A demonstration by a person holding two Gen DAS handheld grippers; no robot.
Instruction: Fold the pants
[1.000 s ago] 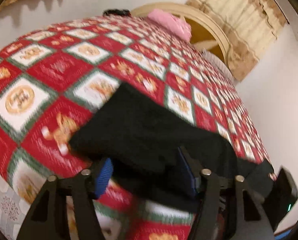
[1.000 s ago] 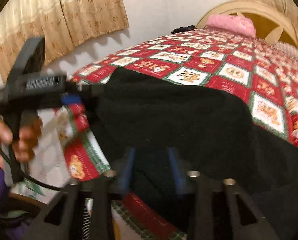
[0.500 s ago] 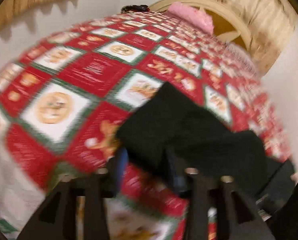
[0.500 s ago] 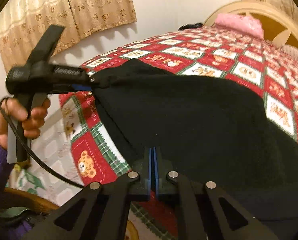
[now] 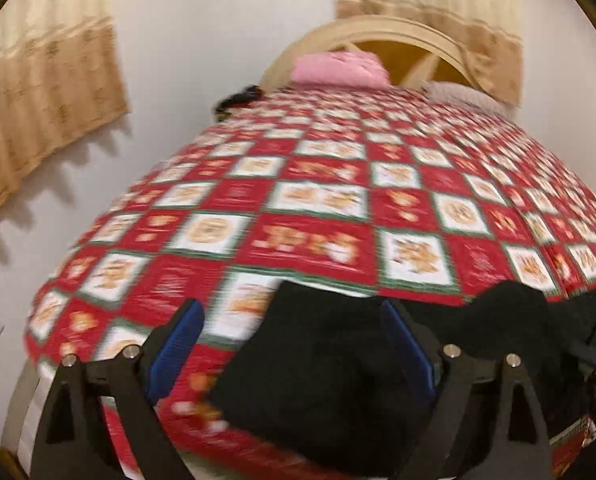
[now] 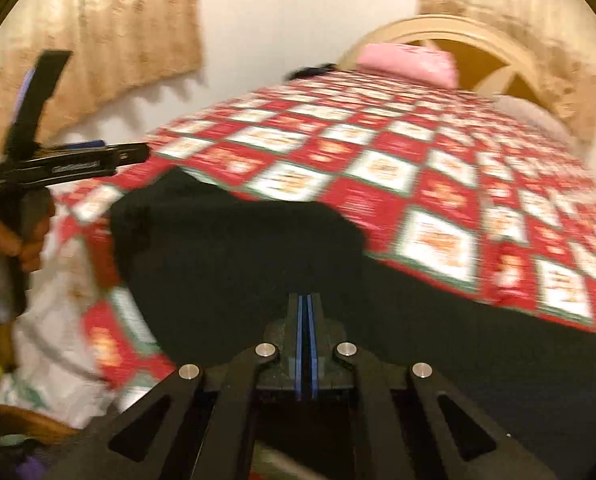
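crosswise, black pants (image 6: pixel 225 256) (bed's near edge)

Your left gripper (image 5: pixel 293 344) pointed downward, jaws wide after just opening, blue pads (image 5: pixel 177 344) apart, cloth lying loose between them. Your right gripper (image 6: pixel 306 336) pointed downward, jaws pressed together. Your left hand (image 6: pixel 13 236) gripped its handle.

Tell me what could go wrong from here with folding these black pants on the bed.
1. The left hand-held gripper has just been opening and its pads press nothing, so that end of the black pants may slump out of line.
2. The right hand-held gripper looks shut on the fabric alone; lifting might drag the pants crooked.
3. The pants lie near the edge of the red patterned bedspread, so loose fabric could slide off.
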